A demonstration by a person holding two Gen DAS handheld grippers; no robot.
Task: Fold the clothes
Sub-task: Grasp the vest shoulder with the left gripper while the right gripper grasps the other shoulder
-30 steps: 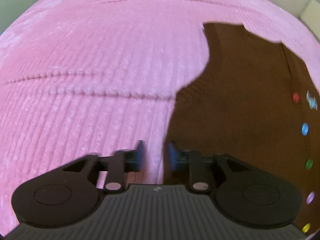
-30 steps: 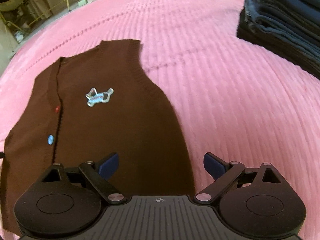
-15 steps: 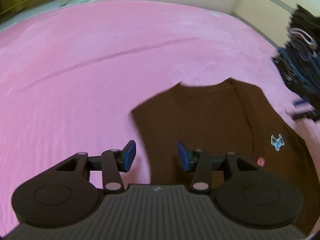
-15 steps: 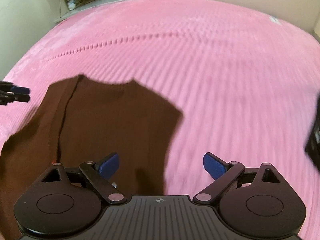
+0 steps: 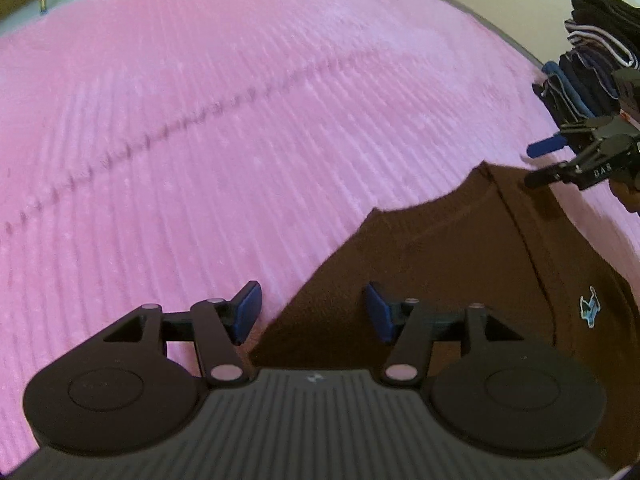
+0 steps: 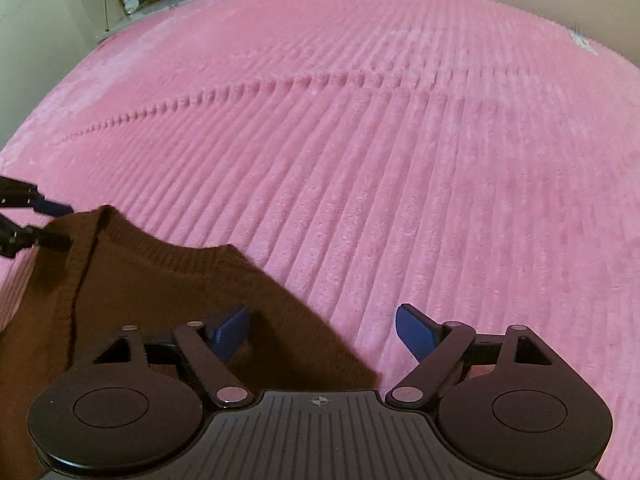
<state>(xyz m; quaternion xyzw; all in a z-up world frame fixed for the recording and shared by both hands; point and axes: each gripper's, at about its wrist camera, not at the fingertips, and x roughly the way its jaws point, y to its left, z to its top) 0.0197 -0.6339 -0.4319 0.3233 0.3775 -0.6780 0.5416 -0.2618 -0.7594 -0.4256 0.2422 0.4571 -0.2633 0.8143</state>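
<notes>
I'm holding my left gripper [image 5: 312, 312] over one shoulder edge of the brown vest [image 5: 460, 280], jaws just widening, nothing pinched. My right gripper [image 6: 322, 334] is straddling the opposite shoulder edge, jaws just narrowing (still apart, empty). Vest lying flat on the pink bedspread [image 6: 360, 140]; both grippers are now up at the neckline, having moved there from lower down.

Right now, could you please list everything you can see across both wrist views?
knitted vest: one, dark brown, lying flat on the blanket, small pale blue emblem on its chest
blanket: one, pink, ribbed, covering the whole surface under the vest
stack of folded clothes: one, dark blue and black, at the blanket's far right edge in the left wrist view
left gripper: one, black with blue fingers, open over the vest's edge
right gripper: one, black with blue fingers, open over the vest's opposite edge
</notes>
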